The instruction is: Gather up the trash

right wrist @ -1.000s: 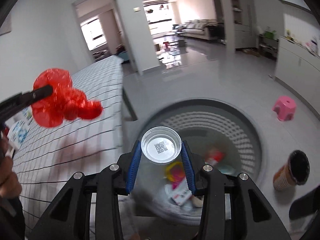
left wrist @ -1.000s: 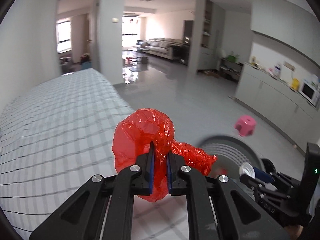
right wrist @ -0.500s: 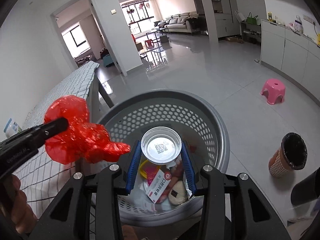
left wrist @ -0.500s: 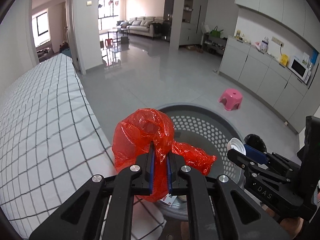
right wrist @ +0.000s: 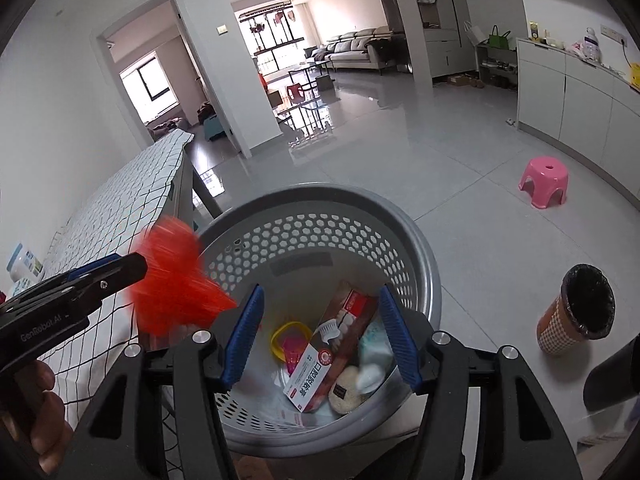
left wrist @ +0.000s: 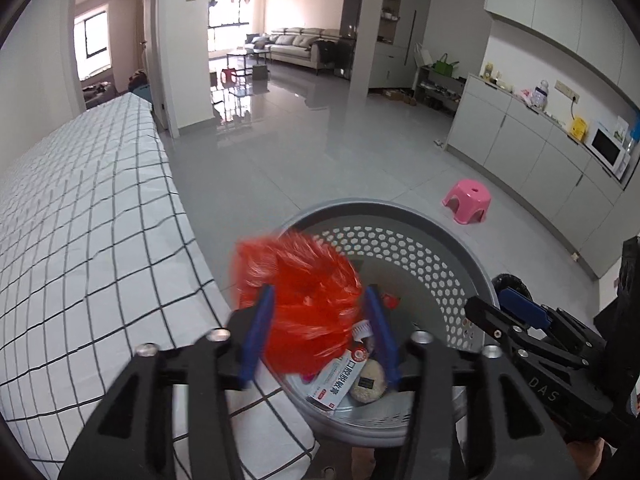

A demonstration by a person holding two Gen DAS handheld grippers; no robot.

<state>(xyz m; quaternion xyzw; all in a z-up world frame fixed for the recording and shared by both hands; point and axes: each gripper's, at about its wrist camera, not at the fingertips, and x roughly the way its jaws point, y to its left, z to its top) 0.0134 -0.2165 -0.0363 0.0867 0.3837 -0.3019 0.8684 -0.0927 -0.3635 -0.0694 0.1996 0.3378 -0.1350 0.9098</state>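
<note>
Both grippers angle down over the grey perforated basket (right wrist: 320,216). The left gripper (left wrist: 318,312) has just been opening, jaws now apart, the blurred red plastic bag (left wrist: 304,300) loose between them above the basket's rim. The right gripper (right wrist: 320,332) has just been opening too, with nothing between its jaws. Beside the basket stands a bench (left wrist: 80,220) under checked cloth, on glossy grey floor tiles.

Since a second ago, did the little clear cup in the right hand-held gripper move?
Yes. The right hand-held gripper has just been opening, with nothing between its pads now. The cup has left them, apparently dropped toward the grey basket below; I cannot pick it out there.
</note>
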